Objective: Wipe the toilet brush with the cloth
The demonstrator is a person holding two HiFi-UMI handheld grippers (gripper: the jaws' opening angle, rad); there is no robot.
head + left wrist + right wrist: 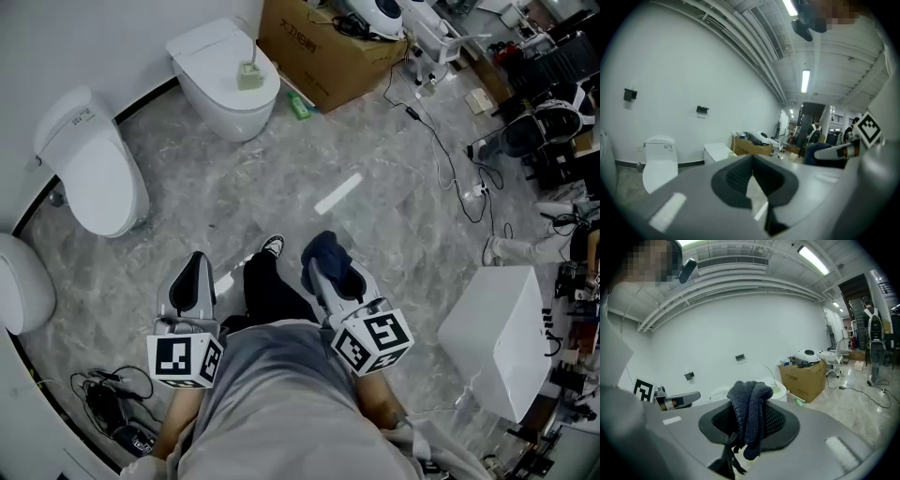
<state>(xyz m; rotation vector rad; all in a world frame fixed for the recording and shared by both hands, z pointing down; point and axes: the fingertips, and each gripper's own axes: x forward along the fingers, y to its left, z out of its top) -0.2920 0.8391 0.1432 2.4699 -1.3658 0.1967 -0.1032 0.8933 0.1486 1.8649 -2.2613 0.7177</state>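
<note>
Standing in its pale green holder on the closed lid of the far toilet, the toilet brush looks untouched, and no wiping has begun. One part is done: the right gripper has its jaws pinched on a dark blue knitted cloth, which bunches above the tips and hangs down between the pads. The left gripper has its jaw tips brought together with nothing in them. Both are held low in front of the person, well apart from the brush, so the approach, a hold on the brush handle and the wipe itself are all left to do, as I judge it.

A second toilet stands nearer on the left. A cardboard box sits just beside the far toilet. Cables trail over the marble floor to the right. The straight path to the brush looks open.
</note>
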